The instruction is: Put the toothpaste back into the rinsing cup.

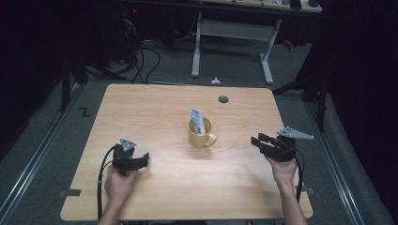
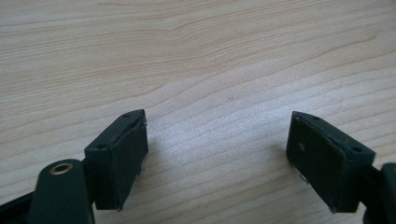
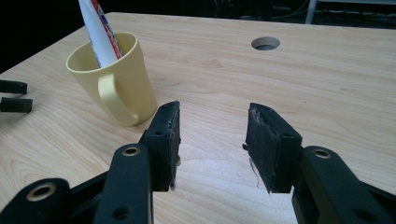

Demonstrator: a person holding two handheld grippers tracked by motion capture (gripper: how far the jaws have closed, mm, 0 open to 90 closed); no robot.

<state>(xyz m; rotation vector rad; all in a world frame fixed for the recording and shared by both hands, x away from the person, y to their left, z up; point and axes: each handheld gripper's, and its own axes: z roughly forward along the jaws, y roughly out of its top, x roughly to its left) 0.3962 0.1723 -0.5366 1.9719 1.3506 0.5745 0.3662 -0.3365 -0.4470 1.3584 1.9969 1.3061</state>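
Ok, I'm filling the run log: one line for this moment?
left gripper: open, empty | right gripper: open, empty | tube: upright in mug | mug: mid-table, untouched

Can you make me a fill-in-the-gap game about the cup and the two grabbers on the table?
1. The tube stands inside the ____ mug.
2. The mug's handle points toward the ____ gripper.
3. Between the jaws of the left gripper there is only bare ____.
4. The round hole in the table lies on the ____ side of the mug from the person.

Missing words: yellow; right; wood; far
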